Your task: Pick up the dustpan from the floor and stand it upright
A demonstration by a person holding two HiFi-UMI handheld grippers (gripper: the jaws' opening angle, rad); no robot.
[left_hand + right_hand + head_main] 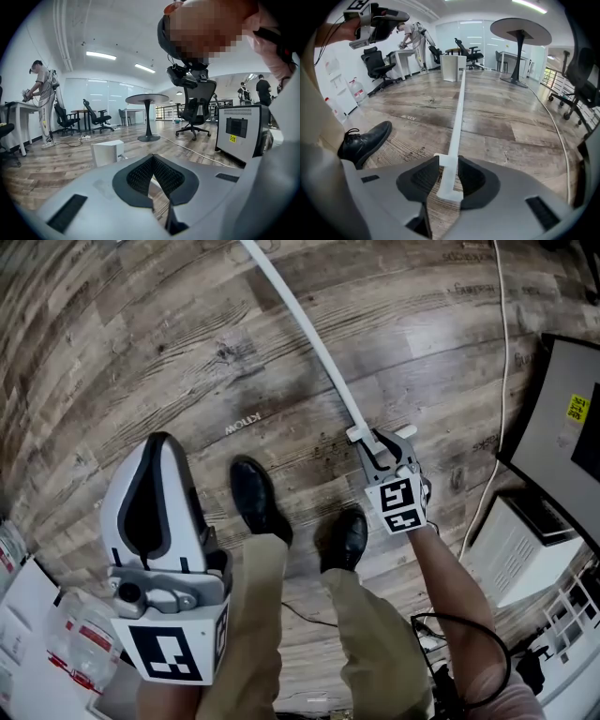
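Note:
The dustpan's long white handle (314,343) slants from the top of the head view down to my right gripper (375,442). In the right gripper view the handle (458,108) stretches away over the wooden floor to the white pan (453,68), which rests on the floor at the far end. My right gripper (449,171) is shut on the handle's near end, a dark pad on each side. My left gripper (159,439) is held high by my left leg, away from the dustpan. Its pads (140,176) meet at their tips with nothing between them.
My two black shoes (258,498) (345,538) stand just beside the right gripper. A white cable (502,381) runs along the floor at right, next to a grey cabinet (562,427) and a white box (520,549). Water bottles (84,634) sit at lower left.

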